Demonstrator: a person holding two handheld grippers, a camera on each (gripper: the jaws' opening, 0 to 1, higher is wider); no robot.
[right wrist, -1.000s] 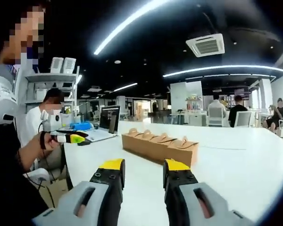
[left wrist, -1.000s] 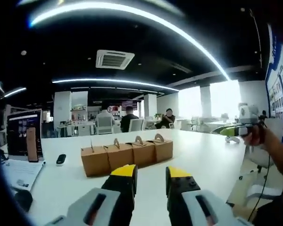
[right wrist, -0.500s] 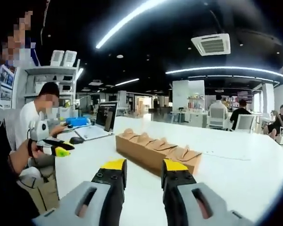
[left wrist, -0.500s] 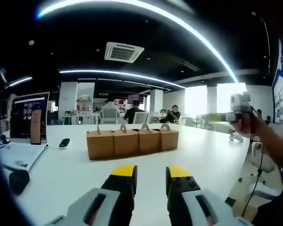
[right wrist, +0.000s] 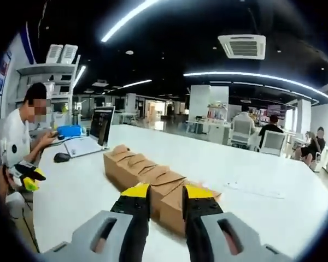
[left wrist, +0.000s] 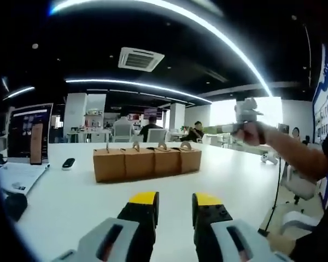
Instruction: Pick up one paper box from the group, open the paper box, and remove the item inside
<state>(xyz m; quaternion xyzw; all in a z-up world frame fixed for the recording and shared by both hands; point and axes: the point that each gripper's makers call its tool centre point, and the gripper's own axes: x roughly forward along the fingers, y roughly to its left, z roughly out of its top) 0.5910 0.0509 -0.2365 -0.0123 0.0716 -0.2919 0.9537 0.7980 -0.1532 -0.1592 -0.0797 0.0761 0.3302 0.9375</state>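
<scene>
Several brown paper boxes with arched handles stand in a row (left wrist: 147, 162) on the white table (left wrist: 235, 183). My left gripper (left wrist: 175, 201) hovers short of the row, open, with nothing between its yellow-tipped fingers. In the right gripper view the same row (right wrist: 134, 166) runs away from me, and its nearest box (right wrist: 169, 203) shows in the gap of my right gripper (right wrist: 167, 192), which is open; I cannot tell whether it touches the box. A hand holds the right gripper (left wrist: 245, 115) raised in the left gripper view. The left gripper (right wrist: 28, 176) appears low at the left edge.
An open laptop (right wrist: 100, 126) with a mouse (right wrist: 61, 157) sits beyond the row, beside a seated person (right wrist: 22, 131). A dark remote (left wrist: 68, 162), papers (left wrist: 16, 179) and a standing screen (left wrist: 30, 131) lie left of the boxes. People sit at far desks.
My right gripper has closed in on the near end of the row, so the nearest box now sits between its jaws. In the left gripper view the right hand has risen and swung inward.
</scene>
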